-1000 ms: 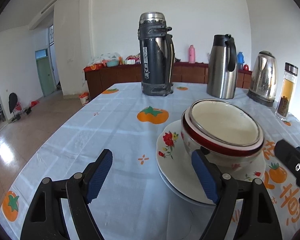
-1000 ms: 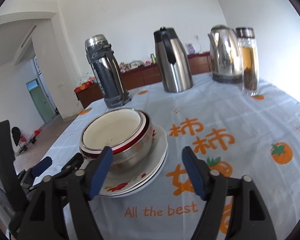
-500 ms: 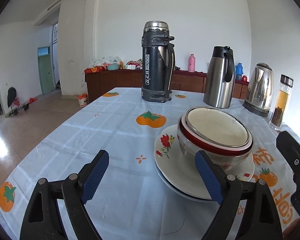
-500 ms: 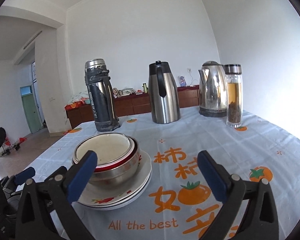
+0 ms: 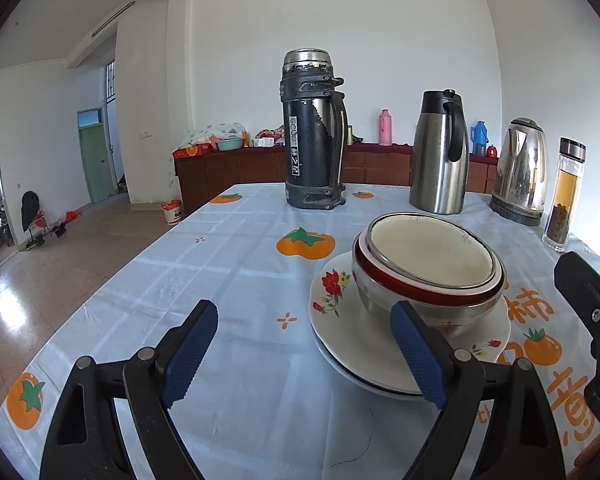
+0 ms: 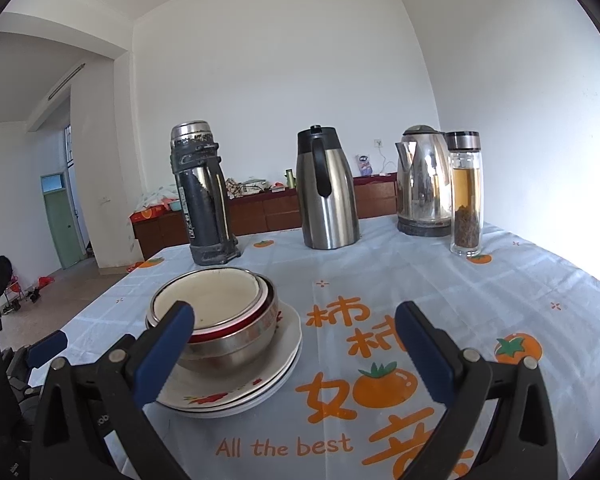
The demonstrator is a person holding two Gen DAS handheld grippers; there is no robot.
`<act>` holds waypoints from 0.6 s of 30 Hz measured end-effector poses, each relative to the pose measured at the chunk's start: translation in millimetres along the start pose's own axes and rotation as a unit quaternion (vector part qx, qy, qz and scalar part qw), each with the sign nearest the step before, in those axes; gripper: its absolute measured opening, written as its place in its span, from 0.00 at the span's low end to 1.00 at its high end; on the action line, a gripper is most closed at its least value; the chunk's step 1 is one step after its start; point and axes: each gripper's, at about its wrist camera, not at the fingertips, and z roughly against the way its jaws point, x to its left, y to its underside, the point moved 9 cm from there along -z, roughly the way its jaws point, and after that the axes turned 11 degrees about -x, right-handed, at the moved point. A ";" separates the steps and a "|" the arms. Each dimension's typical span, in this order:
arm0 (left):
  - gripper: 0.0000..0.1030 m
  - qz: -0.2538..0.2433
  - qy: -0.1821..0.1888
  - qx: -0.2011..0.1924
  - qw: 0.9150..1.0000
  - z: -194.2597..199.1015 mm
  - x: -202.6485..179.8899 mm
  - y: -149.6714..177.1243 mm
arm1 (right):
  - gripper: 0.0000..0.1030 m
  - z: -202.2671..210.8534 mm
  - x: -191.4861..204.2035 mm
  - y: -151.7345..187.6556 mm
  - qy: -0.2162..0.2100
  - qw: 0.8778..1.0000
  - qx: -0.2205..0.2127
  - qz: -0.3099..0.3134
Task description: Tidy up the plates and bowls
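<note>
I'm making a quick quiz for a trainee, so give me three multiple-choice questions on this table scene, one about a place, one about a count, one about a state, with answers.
1. Where do the bowls sit?
A. On the plates
B. Beside the kettle
C. On the floor

2. How many tall vessels stand at the back of the table?
A. Two
B. Four
C. Six

3. What state is the right gripper in?
A. Shut on a bowl
B. Shut on a plate
C. Open, holding nothing

Answers:
1. A, the nested bowls rest in the middle of the plates.
2. B, flask, jug, kettle and bottle stand in a row.
3. C, its pads stand wide apart over the cloth, nothing between them.
</note>
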 end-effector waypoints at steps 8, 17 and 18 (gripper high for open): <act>0.87 0.001 0.006 0.000 1.000 5.7 -1.0 1.1 | 0.99 6.0 -1.5 -1.4 -0.001 1.000 -0.002 -0.010; 0.87 -0.005 0.011 -0.002 1.000 29.5 -1.0 1.8 | 0.99 26.0 -5.1 -1.8 -0.006 0.999 0.005 -0.034; 0.87 -0.001 0.014 -0.003 1.000 33.6 -0.6 2.0 | 0.99 30.4 -5.5 -3.1 -0.004 0.999 0.002 -0.035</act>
